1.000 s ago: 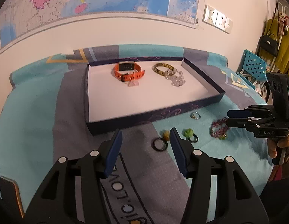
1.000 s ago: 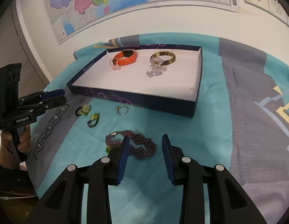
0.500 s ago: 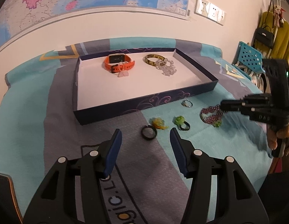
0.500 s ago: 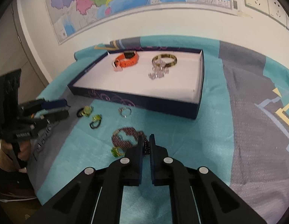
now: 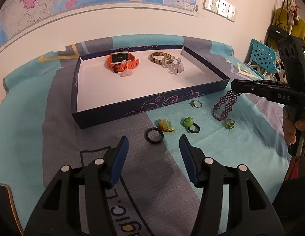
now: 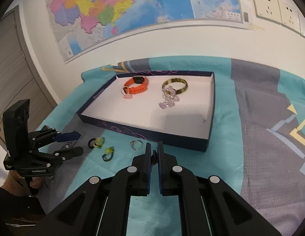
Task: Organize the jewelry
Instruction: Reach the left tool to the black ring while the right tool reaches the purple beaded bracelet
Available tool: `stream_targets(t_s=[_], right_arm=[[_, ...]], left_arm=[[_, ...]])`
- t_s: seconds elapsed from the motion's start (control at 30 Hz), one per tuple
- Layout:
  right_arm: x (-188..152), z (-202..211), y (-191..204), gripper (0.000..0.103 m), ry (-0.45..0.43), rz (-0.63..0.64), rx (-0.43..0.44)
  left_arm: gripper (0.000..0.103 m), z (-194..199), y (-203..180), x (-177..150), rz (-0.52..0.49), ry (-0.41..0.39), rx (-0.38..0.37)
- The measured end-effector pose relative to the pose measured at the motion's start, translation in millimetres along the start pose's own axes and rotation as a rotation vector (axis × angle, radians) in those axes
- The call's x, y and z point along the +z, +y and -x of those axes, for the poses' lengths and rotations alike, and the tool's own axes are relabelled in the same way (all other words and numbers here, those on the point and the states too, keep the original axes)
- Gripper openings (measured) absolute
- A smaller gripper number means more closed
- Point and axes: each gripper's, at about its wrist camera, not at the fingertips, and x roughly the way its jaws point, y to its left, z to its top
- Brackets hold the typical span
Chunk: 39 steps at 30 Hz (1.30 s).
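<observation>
A dark blue tray with a white floor holds an orange watch, an amber bangle and a crystal bracelet. My right gripper is shut on a purple beaded bracelet. The bracelet hangs from the gripper's tip in front of the tray, its lower end near the cloth. My left gripper stands open just behind a black ring on the cloth, holding nothing. A yellow flower ring, a green flower ring, a silver ring and a small green ring lie loose.
A teal and grey cloth covers the table, which stands against a white wall with a map. A blue chair and hanging bags stand off the right end. A person's hand holds the right gripper's handle.
My right gripper has shut on the purple bracelet and raised one end of it off the cloth. The left gripper stays open by the black ring.
</observation>
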Motion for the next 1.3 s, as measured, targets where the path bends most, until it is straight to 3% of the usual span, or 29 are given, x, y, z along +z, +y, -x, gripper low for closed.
stream_targets(t_s=[0.6, 0.73, 0.87, 1.3], right_arm=[[-18, -9, -23, 0.01, 0.049, -0.063, -0.052], [-18, -3, -20, 0.013, 0.035, -0.061, -0.034], [-21, 0, -6, 0.023, 0.044, -0.01, 0.004], [-38, -8, 18, 0.024, 0.105, 0.039, 0.054]], left_arm=[[0.053, -10, -8, 5, -0.03, 0.027, 0.002], [0.053, -12, -7, 6, -0.025, 0.033, 0.006], [0.053, -13, -7, 7, -0.028, 0.038, 0.009], [0.049, -21, -4, 8, -0.014, 0.068, 0.015]])
